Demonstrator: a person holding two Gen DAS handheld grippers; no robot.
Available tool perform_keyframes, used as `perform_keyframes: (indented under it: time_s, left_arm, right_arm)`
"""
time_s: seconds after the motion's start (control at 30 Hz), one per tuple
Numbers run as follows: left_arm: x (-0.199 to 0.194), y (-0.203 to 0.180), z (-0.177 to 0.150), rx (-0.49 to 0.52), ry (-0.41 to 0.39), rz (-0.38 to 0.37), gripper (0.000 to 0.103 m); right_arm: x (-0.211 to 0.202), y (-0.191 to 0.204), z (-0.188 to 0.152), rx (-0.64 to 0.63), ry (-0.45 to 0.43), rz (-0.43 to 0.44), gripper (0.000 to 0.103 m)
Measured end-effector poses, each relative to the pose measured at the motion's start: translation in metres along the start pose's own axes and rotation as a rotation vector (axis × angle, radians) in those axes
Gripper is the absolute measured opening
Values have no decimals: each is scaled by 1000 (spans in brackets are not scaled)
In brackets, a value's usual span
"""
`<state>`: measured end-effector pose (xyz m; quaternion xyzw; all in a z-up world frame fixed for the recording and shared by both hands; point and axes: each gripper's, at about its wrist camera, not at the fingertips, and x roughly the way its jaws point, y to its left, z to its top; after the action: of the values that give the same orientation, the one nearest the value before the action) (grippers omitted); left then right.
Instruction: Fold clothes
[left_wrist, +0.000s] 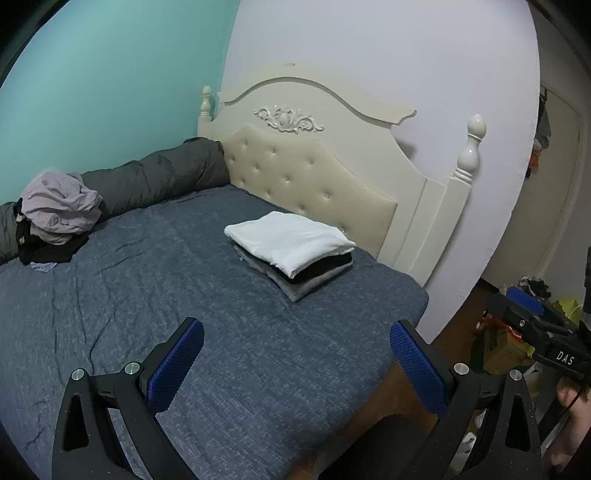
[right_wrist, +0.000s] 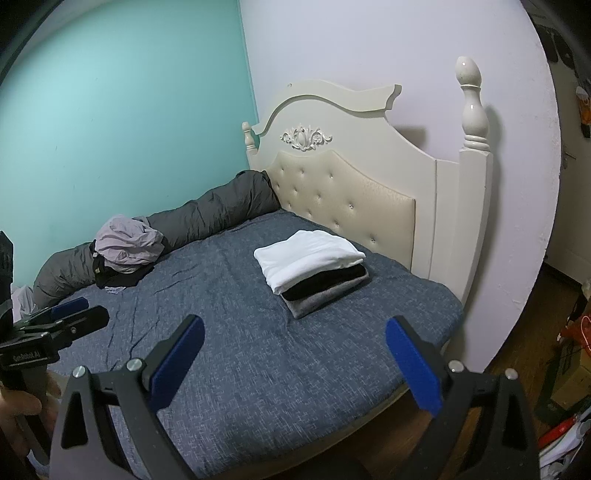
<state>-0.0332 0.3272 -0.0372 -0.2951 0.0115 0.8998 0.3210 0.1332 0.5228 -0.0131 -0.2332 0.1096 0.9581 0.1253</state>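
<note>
Both grippers, left (left_wrist: 296, 354) and right (right_wrist: 294, 352), spread wide and empty above the blue bedspread (left_wrist: 147, 295), clear of the folded stack (left_wrist: 291, 254) at twelve o'clock, presumably freed for the crumpled clothes pile (left_wrist: 55, 210) at ten o'clock.

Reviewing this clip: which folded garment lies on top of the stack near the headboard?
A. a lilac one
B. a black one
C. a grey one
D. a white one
D: the white garment tops the stack, with a black one under it and a grey one at the bottom; the lilac piece is crumpled in the unfolded heap by the far wall.
</note>
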Motion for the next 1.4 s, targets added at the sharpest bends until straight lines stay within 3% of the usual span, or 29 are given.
perform_keyframes:
  time_s: [1.4]
  left_arm:
    - [-1,-3,-5,2,12,3,103]
  right_arm:
    - [6,0,-3,11,11,12,103]
